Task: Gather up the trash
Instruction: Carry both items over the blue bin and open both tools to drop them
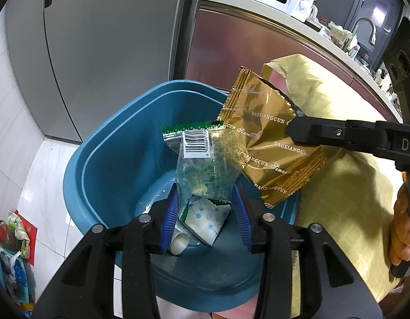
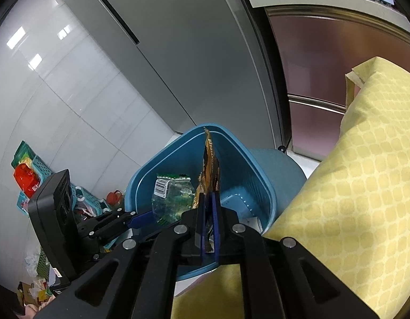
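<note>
Left claw half-open, perhaps gripping clear wrapper; right claw pinches gold wrapper.

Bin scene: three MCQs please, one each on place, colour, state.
1. Where is the gold wrapper?
A. Over the bin
B. On the floor
C. On the microwave

2. What colour is the bin?
A. Red
B. Blue
C. White

3. How is the right gripper?
A. Wide open, empty
B. Out of view
C. Shut on the gold wrapper

Key: A, it hangs above the bin's rim; B, the walls are blue; C, its pads pinch the wrapper edge.
</note>
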